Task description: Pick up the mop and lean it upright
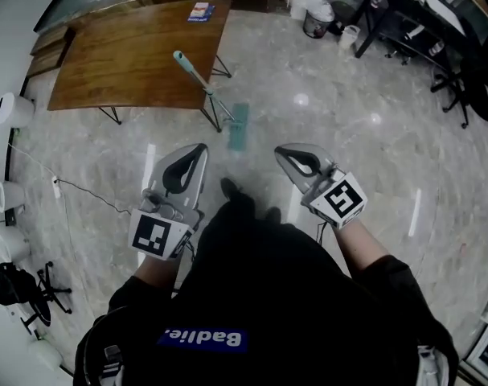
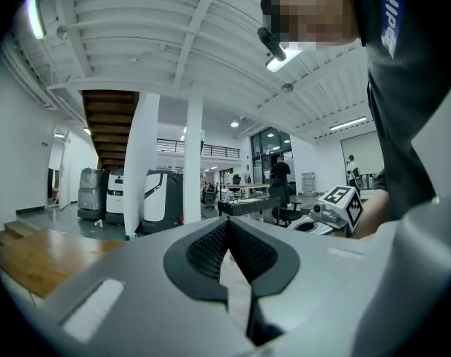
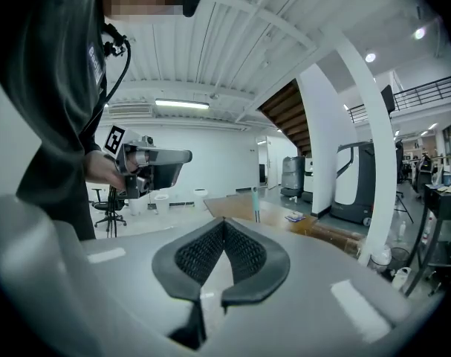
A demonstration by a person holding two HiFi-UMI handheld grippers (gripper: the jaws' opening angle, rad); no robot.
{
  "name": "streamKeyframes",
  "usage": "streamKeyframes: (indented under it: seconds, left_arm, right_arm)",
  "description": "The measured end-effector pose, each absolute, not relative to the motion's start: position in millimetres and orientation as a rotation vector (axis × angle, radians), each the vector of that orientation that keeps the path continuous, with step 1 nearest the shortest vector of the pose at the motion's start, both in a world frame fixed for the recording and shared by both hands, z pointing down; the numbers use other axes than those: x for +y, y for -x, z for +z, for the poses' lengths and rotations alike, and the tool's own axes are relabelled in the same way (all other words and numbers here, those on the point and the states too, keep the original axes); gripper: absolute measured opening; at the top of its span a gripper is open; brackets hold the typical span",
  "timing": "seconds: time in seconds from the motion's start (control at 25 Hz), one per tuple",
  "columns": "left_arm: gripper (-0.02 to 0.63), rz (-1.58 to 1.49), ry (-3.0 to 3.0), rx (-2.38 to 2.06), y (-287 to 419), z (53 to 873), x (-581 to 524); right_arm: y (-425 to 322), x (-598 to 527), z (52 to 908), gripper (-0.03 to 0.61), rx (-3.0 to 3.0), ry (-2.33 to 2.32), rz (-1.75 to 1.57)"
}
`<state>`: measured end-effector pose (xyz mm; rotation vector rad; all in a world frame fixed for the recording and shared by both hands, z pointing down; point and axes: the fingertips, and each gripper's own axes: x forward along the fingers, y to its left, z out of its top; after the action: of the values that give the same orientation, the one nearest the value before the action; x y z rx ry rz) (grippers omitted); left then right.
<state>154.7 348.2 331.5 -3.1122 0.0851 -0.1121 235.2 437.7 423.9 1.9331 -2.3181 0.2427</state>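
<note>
The mop (image 1: pixel 205 87) stands leaning with its pale green handle against the front edge of the wooden table (image 1: pixel 131 55); its flat green head (image 1: pixel 239 127) rests on the floor. In the right gripper view the mop handle (image 3: pixel 255 203) rises beside the table. My left gripper (image 1: pixel 197 148) is held low and near me, short of the mop head, its jaws together with nothing between them. My right gripper (image 1: pixel 282 151) is level with it on the right, also shut and empty. Neither touches the mop.
A small booklet (image 1: pixel 200 11) lies on the table's far side. A bin (image 1: pixel 317 19) and dark desks with chairs (image 1: pixel 436 39) stand at the back right. A cable (image 1: pixel 83 187) runs over the marble floor at the left, near white cylinders (image 1: pixel 10 111).
</note>
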Motion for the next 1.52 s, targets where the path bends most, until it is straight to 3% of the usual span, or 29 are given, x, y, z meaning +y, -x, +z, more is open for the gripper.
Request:
streamKeyframes:
  seconds: [0.6, 1.52]
  left_arm:
    - [0.018, -0.033, 3.098, -0.202, -128, 315, 410]
    - [0.018, -0.061, 3.134, -0.510, -59, 340, 399]
  right_arm:
    - [-186, 489, 382, 0.005, -2.086, -2.201, 0.140]
    - [-101, 430, 378, 0.004, -1.982, -2.295, 0.150]
